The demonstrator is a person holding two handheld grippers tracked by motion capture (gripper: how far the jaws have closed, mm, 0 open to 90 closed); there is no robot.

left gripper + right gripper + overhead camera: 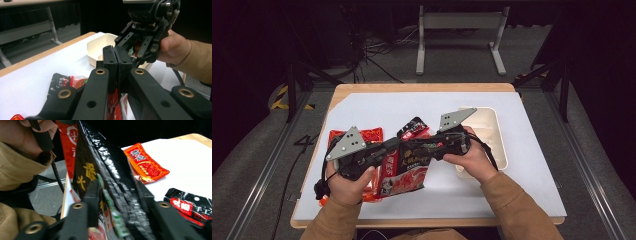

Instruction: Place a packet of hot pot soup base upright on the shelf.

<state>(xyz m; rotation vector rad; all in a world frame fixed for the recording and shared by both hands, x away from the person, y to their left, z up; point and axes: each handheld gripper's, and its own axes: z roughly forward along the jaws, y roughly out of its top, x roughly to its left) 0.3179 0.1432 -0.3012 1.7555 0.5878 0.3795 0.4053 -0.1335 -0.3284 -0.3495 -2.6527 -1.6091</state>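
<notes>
Packet (404, 170) pinched between left tool (117, 65) and right tool (117, 202).

The big snack bag (404, 172) sits in the middle of the table (542, 200), between the two hands. A flat packet (369, 134) lies behind it on the left. A small packet (413, 128) lies just behind it. The tray (497, 131) stands on the right.

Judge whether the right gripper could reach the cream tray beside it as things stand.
Probably yes: the cream tray lies just behind the right gripper with nothing between them. But its fingers straddle the large red-and-black packet, which the left gripper clamps, so it must let go first.
</notes>
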